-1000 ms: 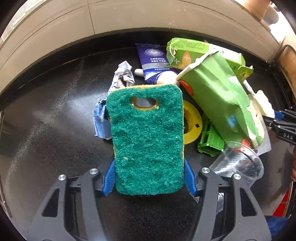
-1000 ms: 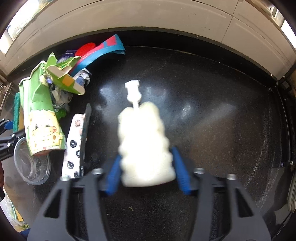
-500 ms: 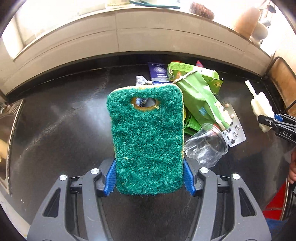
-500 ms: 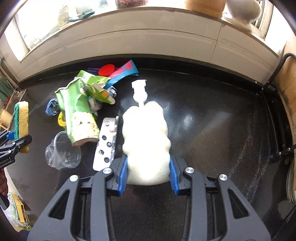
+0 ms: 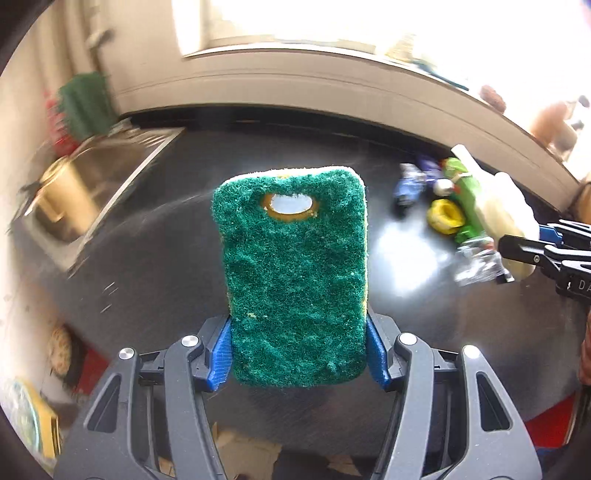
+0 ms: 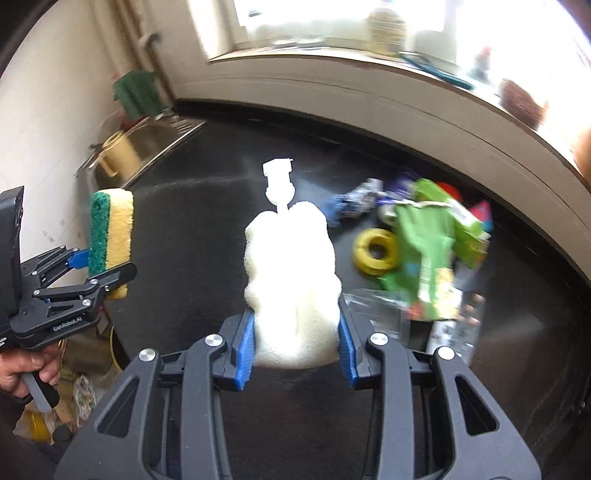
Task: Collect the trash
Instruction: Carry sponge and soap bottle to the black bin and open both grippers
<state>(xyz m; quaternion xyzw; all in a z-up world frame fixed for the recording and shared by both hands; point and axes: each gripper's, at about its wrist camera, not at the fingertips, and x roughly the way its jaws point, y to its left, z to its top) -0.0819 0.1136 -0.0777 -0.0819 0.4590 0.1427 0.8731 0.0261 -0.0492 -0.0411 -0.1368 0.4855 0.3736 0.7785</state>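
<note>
Green scouring sponge (image 5: 295, 280) is clamped in the left gripper (image 5: 298, 352); the right gripper (image 6: 295, 345) pinches white foam (image 6: 293, 284). Bare black counter (image 6: 192, 236) lies left, litter pile (image 6: 424, 243) far right.

A steel sink (image 5: 92, 184) is set into the black counter (image 5: 166, 258) at its left end, a gold pot (image 6: 118, 155) inside it, a green cloth (image 6: 136, 92) hanging behind

Blown-out window (image 5: 332, 22) backlight, countertop (image 5: 402, 254) glare, motion-blurred fisheye edges.
</note>
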